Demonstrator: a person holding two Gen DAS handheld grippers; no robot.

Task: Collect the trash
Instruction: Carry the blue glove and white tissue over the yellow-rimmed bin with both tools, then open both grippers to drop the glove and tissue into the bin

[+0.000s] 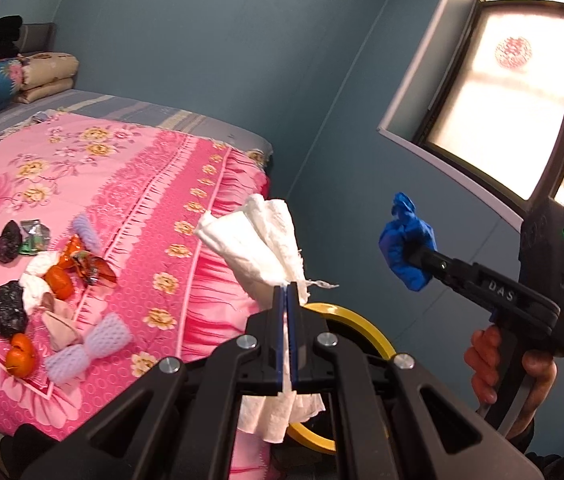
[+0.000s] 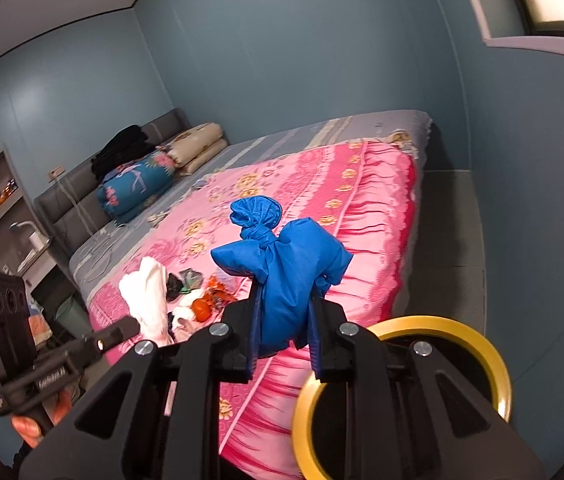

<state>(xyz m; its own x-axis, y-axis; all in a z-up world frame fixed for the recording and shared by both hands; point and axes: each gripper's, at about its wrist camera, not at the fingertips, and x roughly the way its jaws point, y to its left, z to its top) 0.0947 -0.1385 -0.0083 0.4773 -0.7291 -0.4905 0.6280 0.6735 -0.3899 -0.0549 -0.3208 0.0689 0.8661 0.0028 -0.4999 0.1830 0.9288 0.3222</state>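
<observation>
My left gripper is shut on a crumpled white paper towel and holds it in the air past the bed's edge, above a yellow-rimmed bin. My right gripper is shut on a knotted blue plastic bag, also held above the bin. In the left wrist view the blue bag hangs to the right of the towel. A pile of trash lies on the pink floral bedspread: black bags, orange peel, white tissues, purple foam nets, a wrapper.
Folded quilts and pillows lie at the head of the bed. A window is in the blue wall at right. Shelves and a side table stand left of the bed. A strip of grey floor runs beside the bed.
</observation>
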